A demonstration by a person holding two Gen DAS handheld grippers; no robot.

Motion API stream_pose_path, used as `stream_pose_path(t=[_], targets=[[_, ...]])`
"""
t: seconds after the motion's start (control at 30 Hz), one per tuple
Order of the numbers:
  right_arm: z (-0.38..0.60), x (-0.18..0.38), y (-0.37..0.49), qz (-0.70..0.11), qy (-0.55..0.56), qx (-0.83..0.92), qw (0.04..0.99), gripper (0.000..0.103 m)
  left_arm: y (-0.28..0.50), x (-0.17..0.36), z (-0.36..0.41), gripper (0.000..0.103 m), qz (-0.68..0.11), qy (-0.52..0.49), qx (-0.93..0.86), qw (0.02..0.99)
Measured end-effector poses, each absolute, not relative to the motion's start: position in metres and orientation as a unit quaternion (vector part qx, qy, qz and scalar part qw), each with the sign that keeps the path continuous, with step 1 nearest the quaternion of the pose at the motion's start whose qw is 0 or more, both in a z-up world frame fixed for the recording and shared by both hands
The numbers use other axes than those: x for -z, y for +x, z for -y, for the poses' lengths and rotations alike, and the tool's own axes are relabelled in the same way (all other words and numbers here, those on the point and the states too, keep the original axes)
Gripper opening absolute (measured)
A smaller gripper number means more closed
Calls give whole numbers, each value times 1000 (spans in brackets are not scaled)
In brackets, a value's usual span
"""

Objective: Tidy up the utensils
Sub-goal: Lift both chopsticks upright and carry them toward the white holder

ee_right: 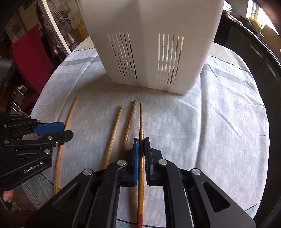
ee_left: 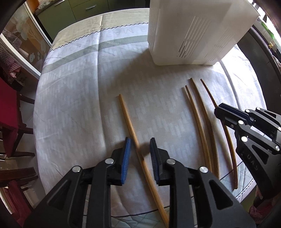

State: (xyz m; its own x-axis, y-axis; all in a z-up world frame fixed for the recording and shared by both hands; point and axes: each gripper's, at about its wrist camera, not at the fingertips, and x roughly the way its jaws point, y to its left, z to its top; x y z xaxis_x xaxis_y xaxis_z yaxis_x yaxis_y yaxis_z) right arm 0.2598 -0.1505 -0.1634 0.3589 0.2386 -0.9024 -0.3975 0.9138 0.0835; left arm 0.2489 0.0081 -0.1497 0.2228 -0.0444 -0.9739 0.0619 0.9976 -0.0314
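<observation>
The tablecloth [ee_left: 79, 98] is pale grey-white with a faint woven pattern of short dashes, crossed by a grey-green band and edged by a dark zigzag line before a beige strip. The slotted holder [ee_right: 149, 52] is plain white, its slits showing dark. Both grippers are black with blue pads [ee_left: 127, 157] and silver rivets — the left gripper [ee_right: 52, 131] carries white lettering. The lone chopstick [ee_left: 130, 126] is light honey-tan; the ribbed chopstick [ee_right: 141, 157] is darker orange-brown, ending in a red patterned handle. The chair [ee_right: 31, 57] off to the side is deep red, the cabinets [ee_left: 79, 10] olive green.
</observation>
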Motion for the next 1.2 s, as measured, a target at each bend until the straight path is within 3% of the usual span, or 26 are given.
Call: stream_pose_path(t=[0.17,0.23,0.33,0.37,0.57,0.8,1.2], targets=[[172,136,250,-507,-44,-210,835,7,253,151,2,34,-619,14,24,785],[182,125,244,-495,-31,-215,841,7,255,151,2,30,-616,14,22,787],[199,112,233,-480,-13,-221,849,7,258,150,0,10,-615,6,16,788],[204,109,229,-476,-6,-223,851,7,259,150,-1,8,-615,2,16,789],[237,98,206,-449,56,-237,860,7,262,142,-11,6,-604,-22,12,796],[268,71,186,-388,110,-235,884,7,244,88,-11,6,-537,-20,24,843],[277,52,152,-346,101,-233,903,7,191,34,1,5,-458,-14,51,888]])
